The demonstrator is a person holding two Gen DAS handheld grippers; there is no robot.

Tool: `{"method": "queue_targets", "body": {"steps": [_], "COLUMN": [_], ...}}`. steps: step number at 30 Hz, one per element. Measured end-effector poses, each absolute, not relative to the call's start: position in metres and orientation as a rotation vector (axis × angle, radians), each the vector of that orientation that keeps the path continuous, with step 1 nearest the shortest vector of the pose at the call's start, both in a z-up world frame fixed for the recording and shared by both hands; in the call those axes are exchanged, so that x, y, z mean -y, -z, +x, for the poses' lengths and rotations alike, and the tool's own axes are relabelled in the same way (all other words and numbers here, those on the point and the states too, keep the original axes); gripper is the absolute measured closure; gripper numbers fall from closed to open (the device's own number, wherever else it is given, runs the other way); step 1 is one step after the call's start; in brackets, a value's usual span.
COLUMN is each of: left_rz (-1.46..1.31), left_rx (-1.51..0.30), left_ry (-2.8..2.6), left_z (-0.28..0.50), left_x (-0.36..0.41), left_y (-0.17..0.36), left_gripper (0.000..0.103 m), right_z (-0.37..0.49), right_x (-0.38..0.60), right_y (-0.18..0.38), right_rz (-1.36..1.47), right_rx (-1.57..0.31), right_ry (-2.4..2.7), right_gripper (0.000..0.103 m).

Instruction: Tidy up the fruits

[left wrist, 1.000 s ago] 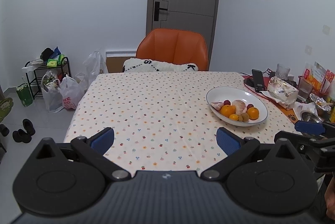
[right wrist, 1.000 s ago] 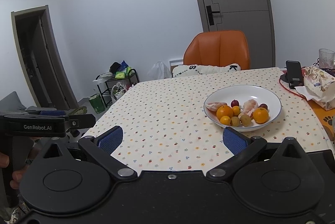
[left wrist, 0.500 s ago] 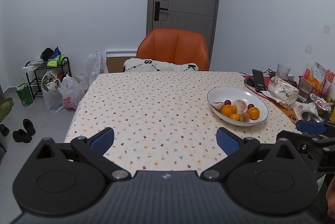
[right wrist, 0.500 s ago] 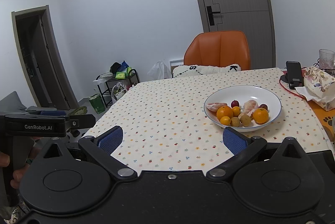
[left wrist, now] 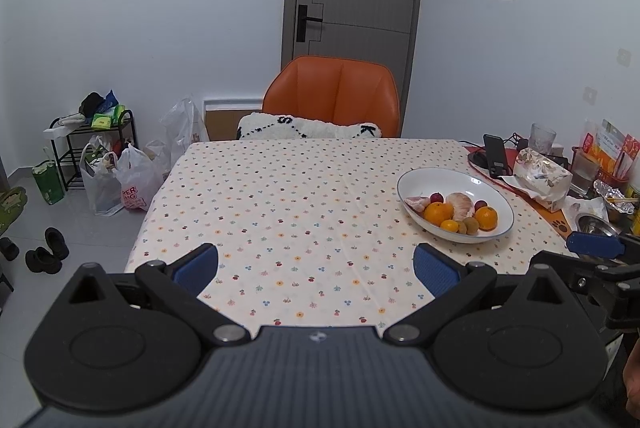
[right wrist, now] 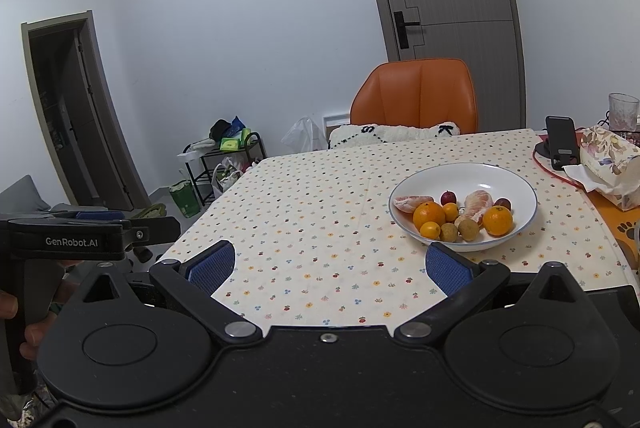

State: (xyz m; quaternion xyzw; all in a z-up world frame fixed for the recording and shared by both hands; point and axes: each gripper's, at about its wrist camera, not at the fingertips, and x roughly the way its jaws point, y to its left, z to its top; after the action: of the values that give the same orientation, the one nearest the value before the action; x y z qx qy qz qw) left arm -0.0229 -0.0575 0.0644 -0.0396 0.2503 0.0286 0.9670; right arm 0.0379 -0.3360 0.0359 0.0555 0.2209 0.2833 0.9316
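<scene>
A white bowl (left wrist: pixel 492 184) (right wrist: pixel 520 183) sits on the right half of the dotted tablecloth (left wrist: pixel 288 195) (right wrist: pixel 320 211). It holds several fruits: oranges (left wrist: pixel 438 213) (right wrist: pixel 429 215), peeled citrus pieces (left wrist: pixel 460 205) (right wrist: pixel 478 201), small red fruits (left wrist: pixel 437 196) (right wrist: pixel 448 197) and brownish round ones (left wrist: pixel 472 226) (right wrist: pixel 468 229). My left gripper (left wrist: pixel 316 268) is open and empty above the near table edge, left of the bowl. In the right wrist view my right gripper (right wrist: pixel 332 266) is also open and empty, with the bowl just beyond its right finger.
An orange chair (left wrist: pixel 332 95) with a white cushion (left wrist: pixel 308 127) stands at the far edge. A phone on a stand (right wrist: pixel 562 143), a patterned bag (right wrist: pixel 610 159), a glass (left wrist: pixel 542 136) and packets (left wrist: pixel 612 151) crowd the table's right side. Bags and a shoe rack (left wrist: pixel 96 147) are on the floor.
The left wrist view has shifted very slightly, with the bowl drifting a touch to the right. Both grippers stay open and nothing on the table has moved.
</scene>
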Motion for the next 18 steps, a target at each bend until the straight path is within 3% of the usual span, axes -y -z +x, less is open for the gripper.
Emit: {"method": "queue_targets", "body": {"steps": [18], "left_rz": [-0.071], "left_rx": [-0.515], "left_ry": [-0.055], "left_z": [-0.0225], "left_x": [0.0584], "left_y": [-0.0628], "left_gripper": [0.000], "right_z": [0.0373], "right_x": [0.3361], "right_y": [-0.0356], "right_rz": [0.113], "right_rx": [-0.456], "right_ry": [-0.577], "right_gripper": [0.000]}}
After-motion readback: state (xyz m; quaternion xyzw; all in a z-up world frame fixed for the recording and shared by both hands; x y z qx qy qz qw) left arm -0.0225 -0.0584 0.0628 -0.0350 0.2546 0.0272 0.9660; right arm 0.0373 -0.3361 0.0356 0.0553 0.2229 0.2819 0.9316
